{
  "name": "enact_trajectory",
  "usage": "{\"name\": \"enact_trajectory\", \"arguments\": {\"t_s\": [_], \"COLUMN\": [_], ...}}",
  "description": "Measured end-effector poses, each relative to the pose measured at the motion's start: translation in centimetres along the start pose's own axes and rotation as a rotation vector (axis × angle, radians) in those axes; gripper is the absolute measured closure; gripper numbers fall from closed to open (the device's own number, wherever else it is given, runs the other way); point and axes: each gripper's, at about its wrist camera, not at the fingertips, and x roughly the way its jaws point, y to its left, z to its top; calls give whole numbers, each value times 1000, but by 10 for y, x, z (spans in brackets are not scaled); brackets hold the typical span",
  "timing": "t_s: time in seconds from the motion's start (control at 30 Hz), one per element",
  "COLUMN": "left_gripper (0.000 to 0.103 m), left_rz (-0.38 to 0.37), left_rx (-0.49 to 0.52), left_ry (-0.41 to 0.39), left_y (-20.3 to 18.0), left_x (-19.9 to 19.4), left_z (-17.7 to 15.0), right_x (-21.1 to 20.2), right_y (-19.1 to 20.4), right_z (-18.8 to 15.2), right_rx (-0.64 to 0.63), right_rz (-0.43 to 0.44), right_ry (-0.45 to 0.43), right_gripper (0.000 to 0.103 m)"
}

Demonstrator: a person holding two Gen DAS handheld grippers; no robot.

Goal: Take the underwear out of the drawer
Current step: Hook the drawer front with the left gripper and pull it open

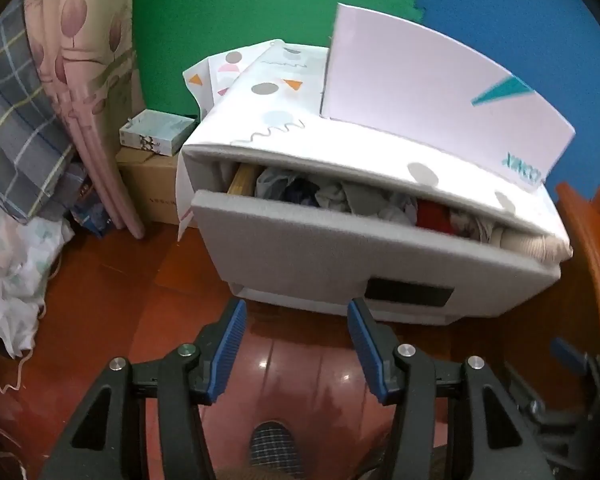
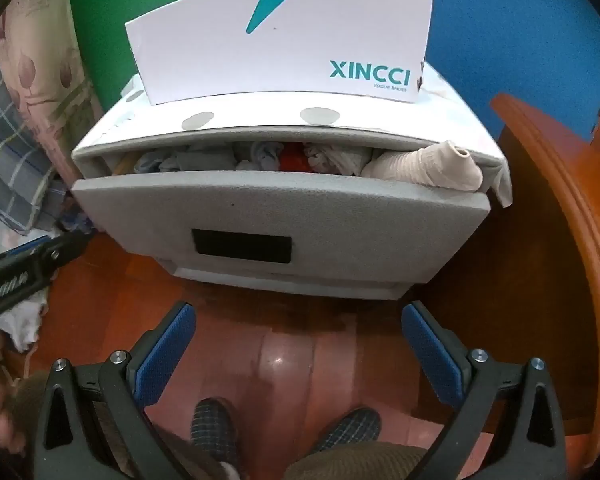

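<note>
Two grippers hover over the glossy red-brown floor (image 2: 292, 344), both empty: the right gripper (image 2: 298, 312) spread wide, the left gripper (image 1: 296, 308) at a middling gap, each with ribbed blue pads (image 1: 230, 344). At twelve o'clock stands a small cabinet with a grainy grey drawer (image 2: 276, 212) pulled partly out, a dark rectangular handle slot (image 2: 242, 246) in its front. Crumpled underwear (image 2: 296, 158) fills it, a red piece among greys and whites. Only the right view shows a ribbed cream roll (image 2: 424, 168) poking out at two o'clock and the lettering on the smooth white shoebox (image 2: 280, 40); only the left view shows a cardboard carton (image 1: 148, 184) at ten o'clock.
</note>
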Motion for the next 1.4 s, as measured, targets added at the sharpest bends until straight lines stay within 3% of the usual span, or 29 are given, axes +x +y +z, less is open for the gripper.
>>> {"name": "enact_trajectory", "arguments": {"t_s": [0.17,0.27,0.33,0.37,0.6,0.77,0.87,1.2,1.4], "left_gripper": [49,49,49,49,45,45,37,19,15], "left_rz": [-44,-67,-91,-103,-104,-118,-112,-66,-49], "left_rx": [-98,-160,-204,-228,-313,-374,-406,-401,-341], "left_ry": [21,41,60,66,100,141,158,152,146], "left_y": [9,14,17,18,24,31,37,40,37], "left_x": [10,19,25,27,49,68,78,99,98], "left_z": [24,38,44,47,61,69,71,70,68], "right_x": [-9,-7,-3,2,11,12,13,14,13], "right_y": [2,-12,-21,-22,-23,-27,-26,-26,-25], "right_z": [6,2,4,1,-1,-1,0,0,1], "right_rx": [-97,-111,-86,-74,-12,0,-14,-32,-39], "right_rz": [-37,-9,35,65,201,194,176,152,142], "right_ry": [6,19,24,-19,4,72,98,90,64], "right_gripper": [1,1,1,1,1,1,1,1,1]}}
